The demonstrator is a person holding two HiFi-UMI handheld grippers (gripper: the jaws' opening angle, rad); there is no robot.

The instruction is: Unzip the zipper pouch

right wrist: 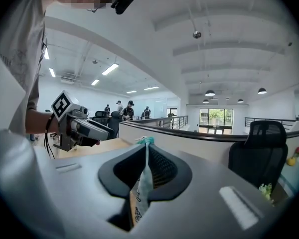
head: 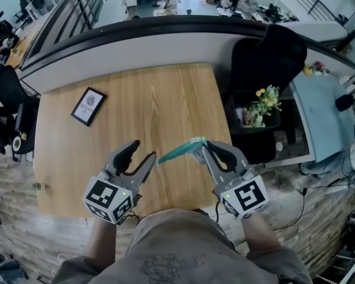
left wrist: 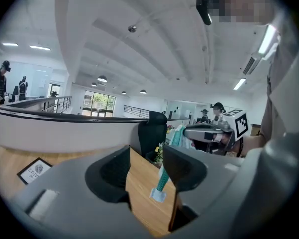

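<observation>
Right gripper pinches teal zipper pouch by one end, anchoring it above wooden table. Left gripper, jaws wide and empty, seems lined up on free end.

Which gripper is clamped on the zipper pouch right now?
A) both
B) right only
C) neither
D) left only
B: the right gripper's jaws are shut on the teal zipper pouch, while the left gripper's jaws stand wide apart and do not press on it.

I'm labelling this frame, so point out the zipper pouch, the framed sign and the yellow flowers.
zipper pouch (head: 178, 151), head view, teal body.
framed sign (head: 89, 106), head view, centre.
yellow flowers (head: 269, 99), head view, blossoms.
</observation>
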